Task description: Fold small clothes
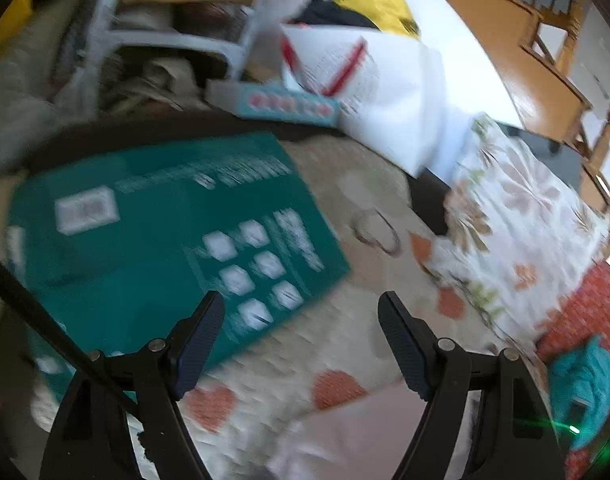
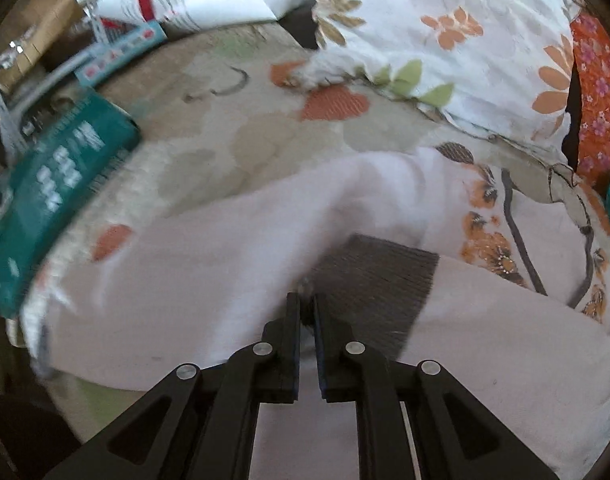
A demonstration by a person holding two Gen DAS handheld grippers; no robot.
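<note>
Pale pink garment (image 2: 209,264) lying on a bedspread (image 2: 233,140) printed with orange hearts and beige patches. In the right wrist view the garment's long axis runs from the lower left, near a teal box (image 2: 61,184), up and to the right, where a folded ridge rises toward a floral pillow (image 2: 445,40). A dark ribbed band (image 2: 381,276) sits on the garment just beyond the right gripper (image 2: 307,312). The right gripper reaches forward low over the cloth, its two fingers pressed nearly together and pinching a small bunch of fabric at the near edge of the dark band; whether the pinched fabric is the band or the pink cloth cannot be told.

In the left wrist view the left gripper (image 1: 301,344) is held above the bedspread with its fingers spread wide and nothing between them. It is tilted, pointing toward the teal box (image 1: 165,232) and the far edge of the bed. Only a corner of the pink garment (image 1: 365,432) shows, at the lower edge of that view, below and between the fingers. A turquoise cloth (image 1: 585,384) lies at the right margin, near an orange patterned fabric (image 1: 593,304). A white bag with red marks (image 1: 365,88) stands beyond the bed. Both views are motion-blurred.
</note>
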